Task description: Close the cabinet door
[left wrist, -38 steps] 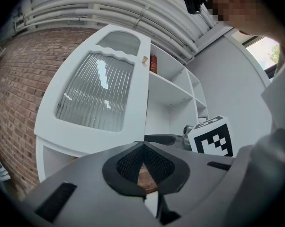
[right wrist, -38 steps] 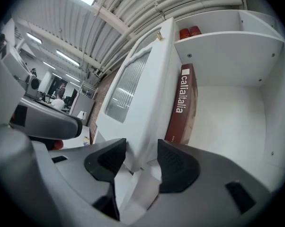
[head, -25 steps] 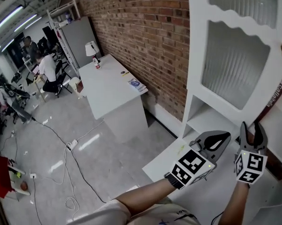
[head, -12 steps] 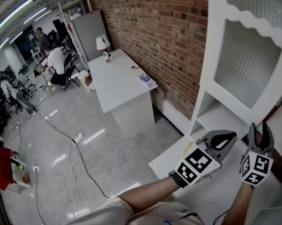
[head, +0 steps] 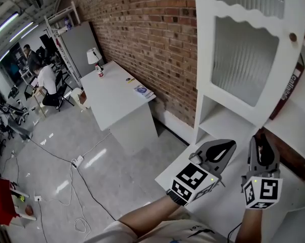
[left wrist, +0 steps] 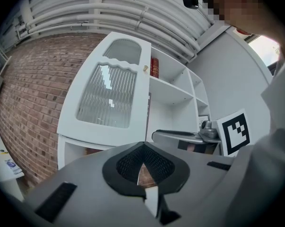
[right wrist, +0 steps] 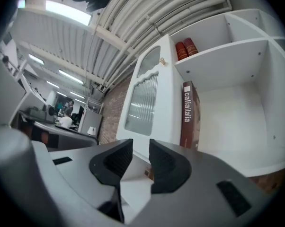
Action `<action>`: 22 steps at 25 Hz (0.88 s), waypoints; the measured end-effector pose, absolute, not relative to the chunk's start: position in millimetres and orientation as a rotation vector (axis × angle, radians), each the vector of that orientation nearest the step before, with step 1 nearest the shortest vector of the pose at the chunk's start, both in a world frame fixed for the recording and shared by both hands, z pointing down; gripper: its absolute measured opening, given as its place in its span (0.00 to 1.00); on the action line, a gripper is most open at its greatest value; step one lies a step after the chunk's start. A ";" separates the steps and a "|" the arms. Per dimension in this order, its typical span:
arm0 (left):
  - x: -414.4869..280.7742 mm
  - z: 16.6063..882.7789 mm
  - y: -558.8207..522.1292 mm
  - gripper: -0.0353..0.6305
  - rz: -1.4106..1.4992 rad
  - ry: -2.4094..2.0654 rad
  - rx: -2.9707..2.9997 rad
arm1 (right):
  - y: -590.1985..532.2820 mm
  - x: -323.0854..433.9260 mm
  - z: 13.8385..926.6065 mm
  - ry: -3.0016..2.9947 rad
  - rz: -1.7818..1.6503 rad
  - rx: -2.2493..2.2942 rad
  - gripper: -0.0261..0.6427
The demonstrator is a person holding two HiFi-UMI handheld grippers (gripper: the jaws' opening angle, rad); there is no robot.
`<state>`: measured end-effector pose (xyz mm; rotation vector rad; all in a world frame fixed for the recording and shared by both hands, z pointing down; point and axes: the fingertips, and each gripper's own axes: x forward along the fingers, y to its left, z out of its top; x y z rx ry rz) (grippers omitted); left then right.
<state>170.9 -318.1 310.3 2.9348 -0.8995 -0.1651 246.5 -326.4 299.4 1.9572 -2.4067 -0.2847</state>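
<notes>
The white cabinet door (head: 249, 54) with ribbed glass stands swung open, its small knob (head: 293, 36) near the free edge. It also shows in the left gripper view (left wrist: 109, 98) and the right gripper view (right wrist: 149, 98). My left gripper (head: 221, 148) is below the door's lower edge, level and shut on nothing (left wrist: 143, 148). My right gripper (head: 261, 138) is beside it on the right, facing the open shelves. Its jaws are closing, with a gap and nothing between them (right wrist: 141, 145). Neither gripper touches the door.
A red book (right wrist: 188, 112) stands on the cabinet shelf behind the door, with two more red books (right wrist: 185, 48) on the shelf above. A white table (head: 117, 97) with a lamp (head: 95, 56) runs along the brick wall. Cables (head: 76, 161) lie on the floor.
The right gripper's jaws have narrowed and it has shifted left, toward the left gripper. The head view has swung, so the door now sits further left.
</notes>
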 end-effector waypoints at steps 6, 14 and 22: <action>143.9 313.1 -302.7 0.07 -0.176 -0.926 2.905 | -313.3 195.2 316.4 -2.674 -0.105 1.774 0.14; 94.5 324.4 -287.9 0.07 -0.191 -1.011 2.849 | -300.9 131.5 342.0 -2.794 0.013 1.600 0.11; 60.0 325.8 -285.6 0.07 -0.197 -1.070 2.807 | -297.6 93.4 346.5 -2.795 -0.006 1.534 0.08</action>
